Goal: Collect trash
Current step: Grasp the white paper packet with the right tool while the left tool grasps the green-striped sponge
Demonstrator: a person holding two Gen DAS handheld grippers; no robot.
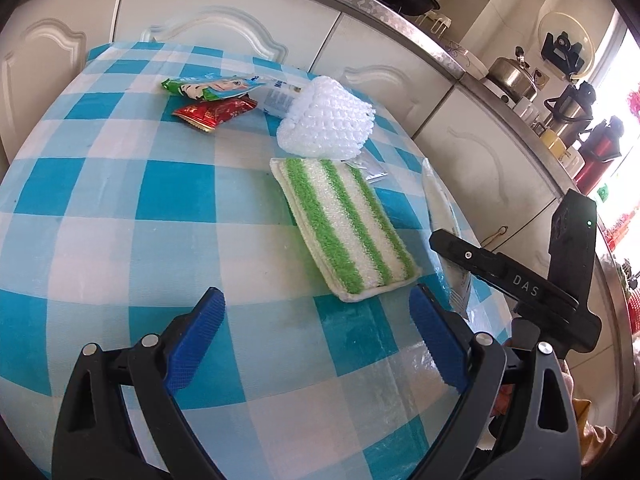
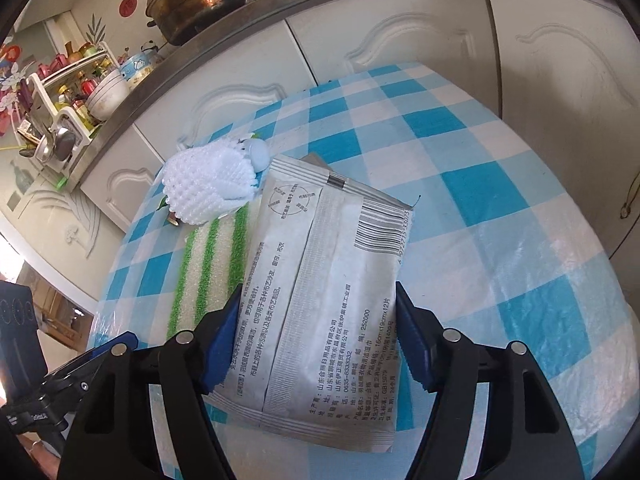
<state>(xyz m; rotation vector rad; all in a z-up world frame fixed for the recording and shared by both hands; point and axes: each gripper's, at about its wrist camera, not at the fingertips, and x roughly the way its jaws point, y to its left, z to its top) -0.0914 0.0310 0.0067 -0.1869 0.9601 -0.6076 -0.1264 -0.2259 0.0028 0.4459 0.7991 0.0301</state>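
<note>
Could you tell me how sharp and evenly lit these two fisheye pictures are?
Left wrist view: window at the right edge blown out white, counter edge bowed by the lens, sponge sharp. Right wrist view: even light, printed packet readable, dark corners.

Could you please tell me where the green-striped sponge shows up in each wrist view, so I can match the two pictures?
Left wrist: green-striped sponge lies right of centre, fully visible, beyond the open left gripper.
Right wrist: it sits left of centre, partly under the white packet.
Shared landmark: the white foam net beside the sponge's far end.
</note>
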